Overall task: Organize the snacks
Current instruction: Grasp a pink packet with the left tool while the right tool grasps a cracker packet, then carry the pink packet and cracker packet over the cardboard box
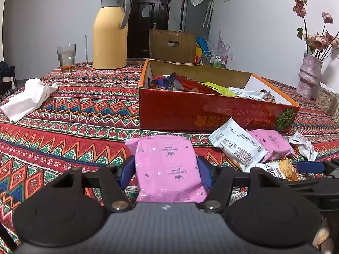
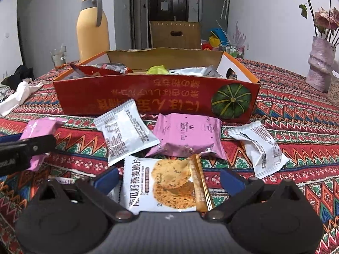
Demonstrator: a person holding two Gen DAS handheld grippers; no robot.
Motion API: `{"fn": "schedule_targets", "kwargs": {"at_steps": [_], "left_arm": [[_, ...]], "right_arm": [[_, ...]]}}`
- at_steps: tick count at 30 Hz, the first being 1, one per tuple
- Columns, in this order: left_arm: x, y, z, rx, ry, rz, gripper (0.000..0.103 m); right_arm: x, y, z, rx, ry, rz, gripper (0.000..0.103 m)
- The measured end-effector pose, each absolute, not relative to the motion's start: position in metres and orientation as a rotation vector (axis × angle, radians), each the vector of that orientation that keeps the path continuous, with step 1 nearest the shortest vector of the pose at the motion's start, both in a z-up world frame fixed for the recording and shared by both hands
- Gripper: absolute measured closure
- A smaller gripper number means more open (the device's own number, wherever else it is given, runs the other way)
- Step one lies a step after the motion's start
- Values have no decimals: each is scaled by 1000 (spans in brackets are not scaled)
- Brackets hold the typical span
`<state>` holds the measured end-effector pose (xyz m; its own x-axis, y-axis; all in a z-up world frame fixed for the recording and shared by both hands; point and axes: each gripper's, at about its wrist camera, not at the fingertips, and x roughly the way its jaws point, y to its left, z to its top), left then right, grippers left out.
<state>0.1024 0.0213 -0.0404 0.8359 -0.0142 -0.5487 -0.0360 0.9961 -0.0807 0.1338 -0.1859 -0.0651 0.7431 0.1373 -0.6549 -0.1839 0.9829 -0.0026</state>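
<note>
1 pink packet (image 1: 168, 169) lengthwise between left tool (image 1: 166, 172) pads, toward box (image 1: 190, 110)

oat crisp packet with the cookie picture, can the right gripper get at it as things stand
Probably yes. The oat crisp packet lies on the tablecloth between the right gripper's wide-open fingers, nothing on top of it. The white packet and pink packet lie just beyond, clear of the fingers.

The snack packs are all shiny plastic film, like the pink packet (image 1: 168, 167) and the oat crisp packet (image 2: 167, 187), and the red box (image 2: 156, 99) is printed cardboard with a slight sheen. The bench cloth (image 1: 70, 131) looks like matt woven fabric, and each tool has matt black plastic with smooth blue pads (image 2: 231, 178).
</note>
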Motion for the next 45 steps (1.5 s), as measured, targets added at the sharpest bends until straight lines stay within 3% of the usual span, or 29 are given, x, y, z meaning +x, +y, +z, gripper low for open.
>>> {"fn": "schedule_targets", "kwargs": {"at_steps": [6,14,17,45], "left_arm": [[100,15,-42,-51,571,7,40],[99,17,-43,-67,572,-14,40],[97,17,-44,-62,571,-20,40],[88,16,-38,-72,564,-17,40]], "right_arm": [[130,-186,-64,-70,696,204,15],[118,-188,-63,-66,660,231,39],[114,-189,-63,-59,647,236,42],[93,-212,-47,7,541,217,45]]}}
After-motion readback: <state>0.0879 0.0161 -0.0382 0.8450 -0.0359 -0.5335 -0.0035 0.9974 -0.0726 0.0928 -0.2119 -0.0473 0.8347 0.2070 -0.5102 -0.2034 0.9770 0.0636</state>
